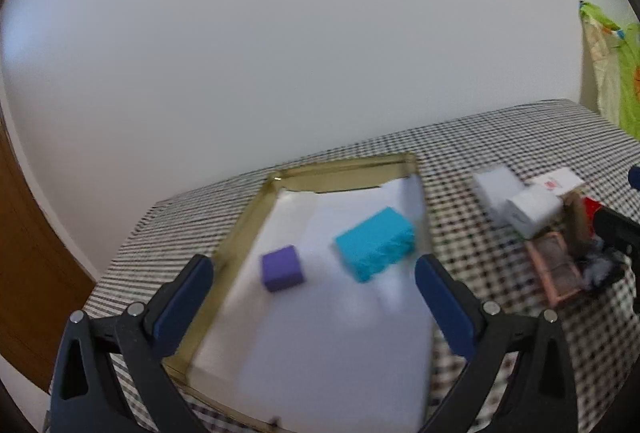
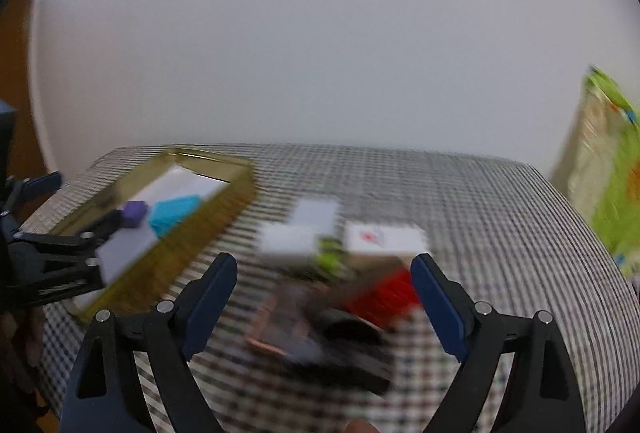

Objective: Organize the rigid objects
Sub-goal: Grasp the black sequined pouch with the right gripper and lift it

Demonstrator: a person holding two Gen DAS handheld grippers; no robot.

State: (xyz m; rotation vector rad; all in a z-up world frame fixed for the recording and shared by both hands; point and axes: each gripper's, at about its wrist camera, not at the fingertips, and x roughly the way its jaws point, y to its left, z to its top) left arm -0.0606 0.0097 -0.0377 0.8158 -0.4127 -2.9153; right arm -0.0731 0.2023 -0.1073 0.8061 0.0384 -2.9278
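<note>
On the left part of the checked-cloth table sits a shallow gold-rimmed rectangular tray lined with white paper, and two things already lie in it: a small purple cube toward its left side and a larger turquoise rectangular block just right of it, the two apart. The left tool hovers over the near end of the tray with its blue-padded jaws spread wide and nothing between them, touching neither block. My reading is that the sorting is partly done, a drop into the tray finished and the next pick-up in hand.

To the right of the tray, toward the middle of the table, lies the unsorted cluster (badly blurred in both views): white cardboard boxes, one white box with a red mark, a bright red block, a flat copper-pink case and something dark I cannot identify. The right tool hangs just above this cluster, jaws wide and empty, the red block nearest its right pad.

The next move probably calls for settling on one piece, lowering squarely over it and closing without nudging its close neighbours.
</note>
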